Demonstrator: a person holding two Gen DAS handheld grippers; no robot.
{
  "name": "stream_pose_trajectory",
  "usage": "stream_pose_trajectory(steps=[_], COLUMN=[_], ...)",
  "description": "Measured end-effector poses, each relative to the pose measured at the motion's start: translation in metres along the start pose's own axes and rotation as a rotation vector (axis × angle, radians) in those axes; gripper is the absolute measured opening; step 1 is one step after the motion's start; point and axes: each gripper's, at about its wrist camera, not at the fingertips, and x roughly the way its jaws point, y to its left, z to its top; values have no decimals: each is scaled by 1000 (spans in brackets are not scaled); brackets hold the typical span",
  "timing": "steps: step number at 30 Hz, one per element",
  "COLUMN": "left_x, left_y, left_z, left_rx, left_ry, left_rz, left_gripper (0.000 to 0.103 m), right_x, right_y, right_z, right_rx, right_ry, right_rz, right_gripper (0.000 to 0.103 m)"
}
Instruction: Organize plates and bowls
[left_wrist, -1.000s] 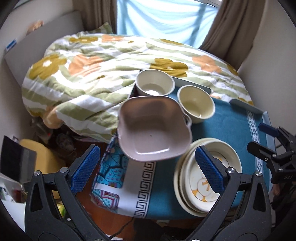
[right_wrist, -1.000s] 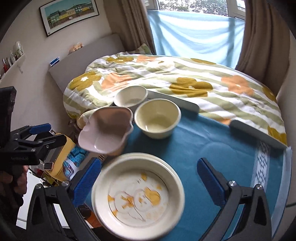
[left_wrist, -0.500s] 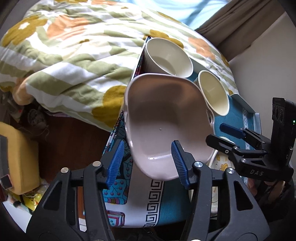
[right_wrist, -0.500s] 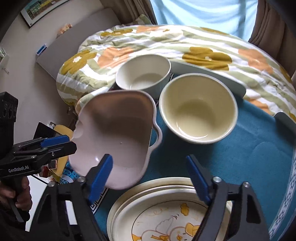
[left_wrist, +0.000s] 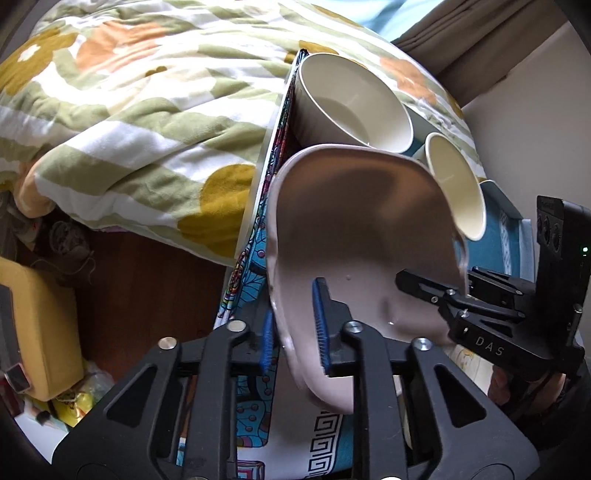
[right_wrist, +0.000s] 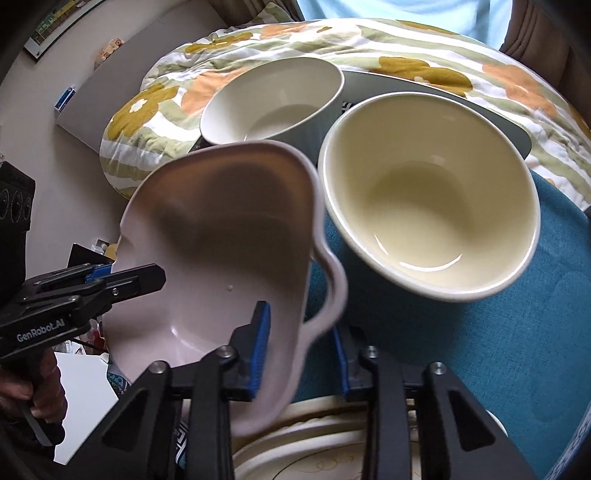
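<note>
A pink square dish with side handles (left_wrist: 362, 229) (right_wrist: 221, 236) is held between both grippers, tilted. My left gripper (left_wrist: 293, 330) is shut on its left rim. My right gripper (right_wrist: 301, 350) is shut on its right rim and handle; it also shows in the left wrist view (left_wrist: 424, 291). The left gripper shows in the right wrist view (right_wrist: 125, 277). A white bowl (right_wrist: 273, 99) (left_wrist: 351, 103) and a cream bowl (right_wrist: 428, 192) (left_wrist: 456, 184) stand behind the dish. A stack of cream plates (right_wrist: 321, 454) lies below my right gripper.
The dishes rest on a blue cloth (right_wrist: 498, 332) over a table. A flowered quilt (left_wrist: 129, 110) lies on the bed behind and to the left. A yellow box (left_wrist: 33, 328) and clutter sit on the floor at the left.
Both grippers moved in and closed on opposite rims of the pink dish. The views have come much closer to the dish and bowls.
</note>
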Motion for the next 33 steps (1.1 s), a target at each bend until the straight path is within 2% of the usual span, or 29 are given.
stream_pose_trajectory(steps=[10, 16, 25, 33], left_x=[-15, -47, -87, -78], left_y=[-7, -25, -106, -218], left_z=[0, -7, -45, -91], left_rx=[53, 63, 83, 147], left_ry=[-45, -94, -175, -189], left_rz=[60, 82, 117, 70], left_gripper=[13, 12, 13, 13], right_x=[-6, -37, -109, -177], right_y=[9, 12, -14, -80], right_z=[-3, -15, -58, -125], right_rx=[-3, -10, -25, 22], right_ry=[-26, -90, -193, -249], right_rz=[-4, 24, 44, -11], right_gripper=[13, 13, 13, 13])
